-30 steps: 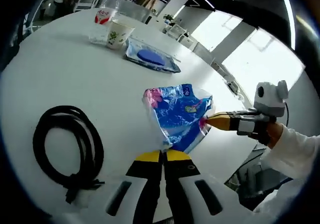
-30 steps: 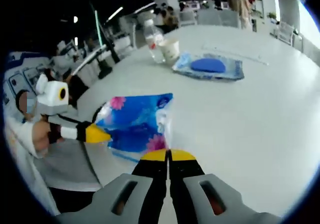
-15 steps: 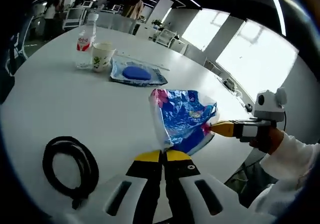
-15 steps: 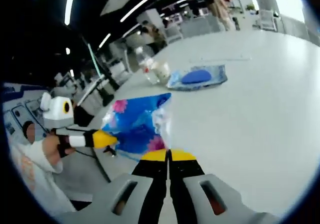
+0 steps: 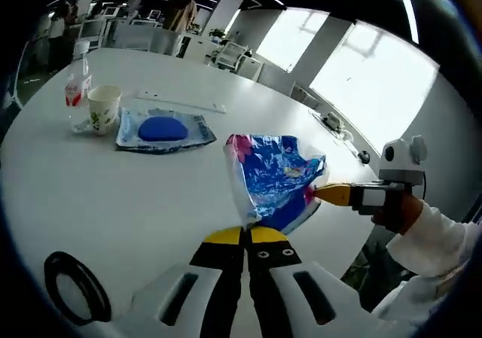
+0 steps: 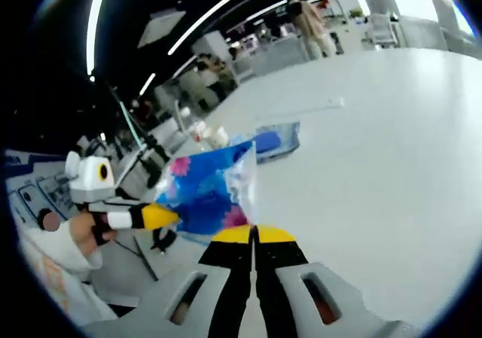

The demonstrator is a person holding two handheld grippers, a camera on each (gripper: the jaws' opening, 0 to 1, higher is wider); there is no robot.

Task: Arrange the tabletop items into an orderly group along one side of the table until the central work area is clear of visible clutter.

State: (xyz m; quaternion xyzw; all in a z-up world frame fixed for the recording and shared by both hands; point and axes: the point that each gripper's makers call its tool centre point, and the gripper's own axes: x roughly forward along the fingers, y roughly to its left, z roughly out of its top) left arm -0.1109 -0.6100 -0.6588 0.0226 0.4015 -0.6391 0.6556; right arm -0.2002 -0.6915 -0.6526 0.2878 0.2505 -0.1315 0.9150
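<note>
A blue plastic bag with pink flowers point(image 5: 273, 174) hangs stretched between my two grippers above the white table point(image 5: 113, 187). My left gripper point(image 5: 245, 235) is shut on the bag's lower corner. My right gripper point(image 5: 325, 194) comes in from the right, held by a hand in a white sleeve, and is shut on the opposite edge. In the right gripper view the bag point(image 6: 207, 191) rises just past my right gripper point(image 6: 254, 234). The left gripper point(image 6: 167, 216) pinches the bag from the left.
A clear packet with a blue pad point(image 5: 161, 130) lies on the table, with a paper cup point(image 5: 103, 109) and a water bottle point(image 5: 75, 89) left of it. A white strip point(image 5: 181, 102) lies beyond. A black cable coil point(image 5: 71, 287) sits at the near left edge.
Both views have swung while the bag stays stretched between the shut grippers. In the left gripper view the cable coil now sits lower left, and the packet and cup appear nearer the middle.
</note>
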